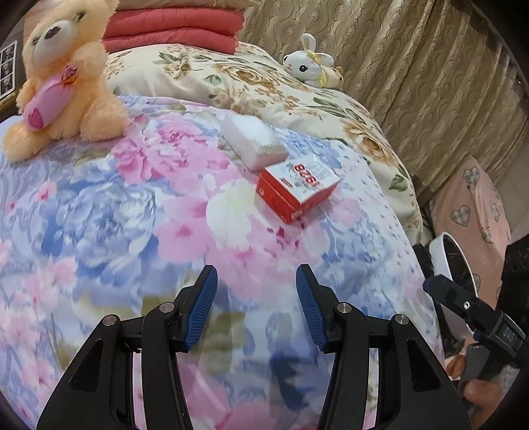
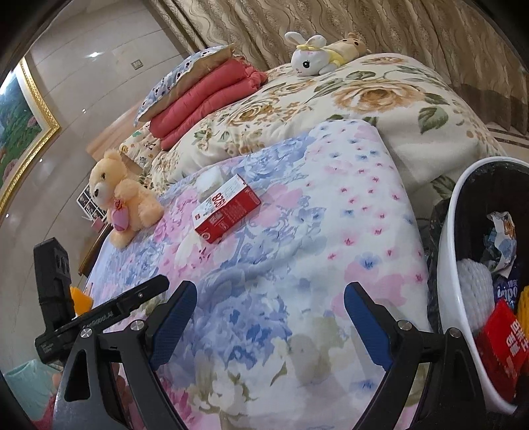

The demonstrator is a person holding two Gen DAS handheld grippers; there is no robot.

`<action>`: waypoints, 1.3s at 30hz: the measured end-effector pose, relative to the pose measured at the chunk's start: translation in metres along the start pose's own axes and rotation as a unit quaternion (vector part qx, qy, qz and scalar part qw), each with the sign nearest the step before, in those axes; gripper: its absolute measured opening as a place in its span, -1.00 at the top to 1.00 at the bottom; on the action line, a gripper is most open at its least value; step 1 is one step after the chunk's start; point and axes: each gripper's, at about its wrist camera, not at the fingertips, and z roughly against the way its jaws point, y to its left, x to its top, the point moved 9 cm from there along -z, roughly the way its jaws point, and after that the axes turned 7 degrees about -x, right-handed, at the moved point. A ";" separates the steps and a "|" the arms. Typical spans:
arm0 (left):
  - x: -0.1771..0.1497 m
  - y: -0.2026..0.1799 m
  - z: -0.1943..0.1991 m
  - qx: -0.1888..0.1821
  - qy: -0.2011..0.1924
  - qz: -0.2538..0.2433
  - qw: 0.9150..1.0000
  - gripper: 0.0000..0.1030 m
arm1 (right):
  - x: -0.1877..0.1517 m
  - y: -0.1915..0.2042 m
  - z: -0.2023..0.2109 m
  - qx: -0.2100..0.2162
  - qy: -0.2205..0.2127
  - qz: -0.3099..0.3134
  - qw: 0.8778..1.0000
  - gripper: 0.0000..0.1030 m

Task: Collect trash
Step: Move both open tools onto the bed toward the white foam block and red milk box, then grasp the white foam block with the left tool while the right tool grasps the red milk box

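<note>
A red and white carton (image 1: 297, 188) lies on the flowered bedspread (image 1: 132, 231), with a white foam block (image 1: 253, 142) just behind it. Both show in the right wrist view, the carton (image 2: 226, 208) in front of the foam block (image 2: 210, 180). My left gripper (image 1: 257, 281) is open and empty, hovering over the bedspread short of the carton. My right gripper (image 2: 269, 297) is open and empty over the bedspread (image 2: 281, 264), beside a white trash bin (image 2: 449, 264) with a black liner that holds several pieces of trash. The bin's rim (image 1: 443, 251) shows at right in the left view.
A peach teddy bear (image 1: 62, 79) sits at the bed's left; it also shows in the right wrist view (image 2: 122, 205). A white plush rabbit (image 1: 309, 63) lies on the cream quilt (image 1: 264, 89). Folded red blankets (image 1: 172, 26) are stacked behind. Curtains (image 1: 429, 82) hang at right.
</note>
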 end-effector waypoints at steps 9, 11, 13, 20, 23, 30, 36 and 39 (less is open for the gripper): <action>0.043 0.016 -0.016 0.004 -0.010 0.001 1.000 0.03 | 0.011 0.010 -0.017 0.008 0.006 0.006 1.000 -0.79; 0.054 0.016 -0.023 0.002 -0.011 -0.001 1.000 0.03 | 0.011 0.011 -0.019 0.010 0.007 0.007 1.000 -0.79; 0.066 0.016 -0.032 -0.001 -0.010 -0.005 1.000 0.03 | 0.012 0.012 -0.023 0.011 0.010 0.006 1.000 -0.79; 0.089 0.016 -0.062 -0.021 0.001 0.003 1.000 0.03 | 0.019 0.008 -0.032 0.013 0.013 -0.002 1.000 -0.79; 0.095 0.015 -0.075 -0.031 0.007 0.005 0.999 0.04 | 0.020 0.007 -0.035 0.013 0.014 -0.006 1.000 -0.79; 0.095 0.005 -0.085 -0.034 0.008 -0.033 0.999 0.59 | 0.024 0.010 -0.043 0.015 0.017 -0.009 1.000 -0.79; 0.084 0.015 -0.056 -0.045 -0.004 -0.020 0.999 0.61 | 0.027 0.031 -0.054 0.024 0.019 0.000 1.000 -0.79; 0.067 0.015 -0.045 -0.070 0.012 -0.013 0.997 0.61 | 0.027 0.043 -0.063 0.032 0.021 -0.003 0.999 -0.79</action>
